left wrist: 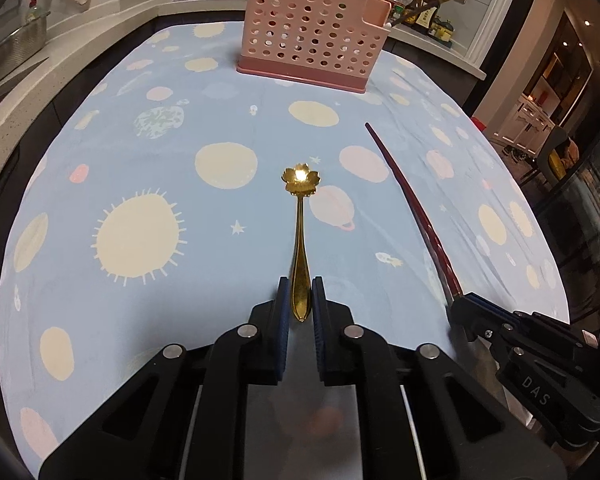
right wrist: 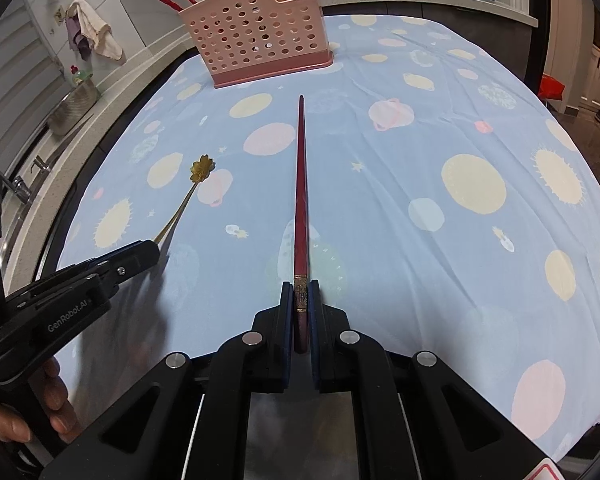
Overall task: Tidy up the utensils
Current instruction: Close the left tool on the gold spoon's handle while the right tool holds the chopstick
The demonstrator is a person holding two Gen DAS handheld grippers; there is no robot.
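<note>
On the bench lies a blue cloth (left wrist: 148, 184) printed with suns and planets, and the pink perforated utensil holder (left wrist: 312, 36) standing at its far edge serves as the landmark. Nearer than the holder and a little to its left, the left tongs (left wrist: 300, 300) pinch the broad end of a gold spoon (left wrist: 300, 240) between their blue pads (left wrist: 283, 304); the spoon's flower-shaped bowl points toward the holder and sits clear of the cloth, as its shadow in the right wrist view shows. A person's fingers (right wrist: 56, 400) wrap the handle of that tool in the same view. To the right of the spoon, also nearer than the holder, the right tongs (right wrist: 301, 300) are pressed together on the thick end of a dark red chopstick (right wrist: 300, 184), whose thin tip aims at the holder's base and stops well short of it. Several chopsticks already stand inside the holder, leaning out over its left rim. Behind the holder, sauce bottles (left wrist: 416, 4) line a counter.
</note>
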